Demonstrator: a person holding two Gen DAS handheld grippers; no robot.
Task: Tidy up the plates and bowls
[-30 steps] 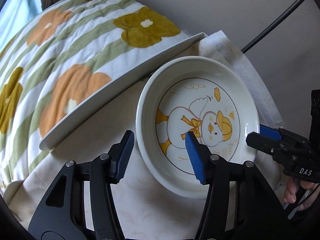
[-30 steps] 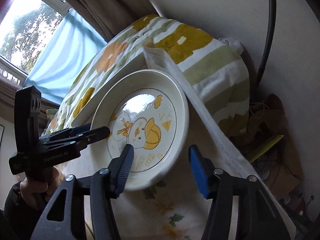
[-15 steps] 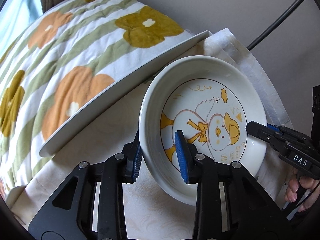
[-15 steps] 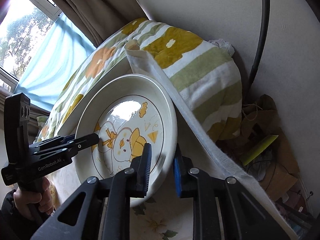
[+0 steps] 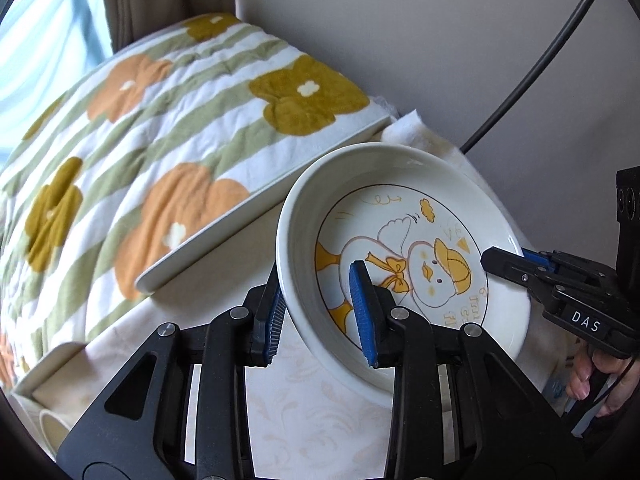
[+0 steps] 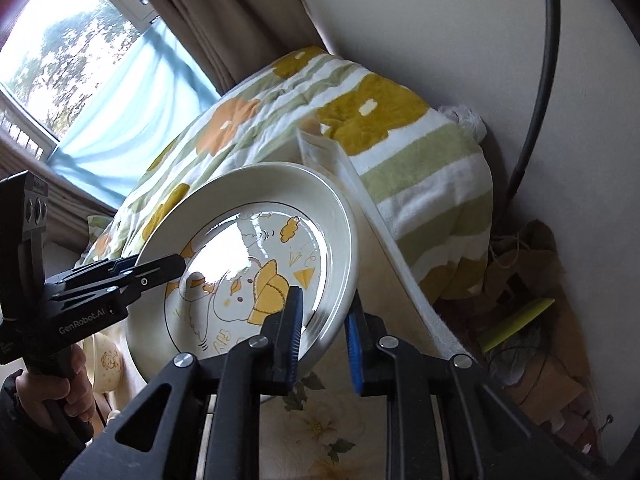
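Note:
A cream deep plate (image 5: pixel 404 208) with a duck drawing is held tilted above the table by both grippers. My left gripper (image 5: pixel 318 312) is shut on its near left rim, one blue pad inside, one outside. My right gripper (image 6: pixel 326 332) is shut on the opposite rim of the plate (image 6: pixel 256 200). The right gripper also shows in the left wrist view (image 5: pixel 532 268) at the plate's right edge. The left gripper shows in the right wrist view (image 6: pixel 176 266) at the plate's left edge.
A floral quilt (image 5: pixel 160 128) lies beside the white table edge (image 5: pixel 256 200). A patterned tablecloth (image 5: pixel 320 412) covers the table. A cream cup (image 6: pixel 106 364) stands low at the left. A black cable (image 6: pixel 544 80) runs down the wall. Clutter (image 6: pixel 532 320) lies beyond the table.
Both grippers closed on the plate's opposite rims, then lifted and tilted it off the table.

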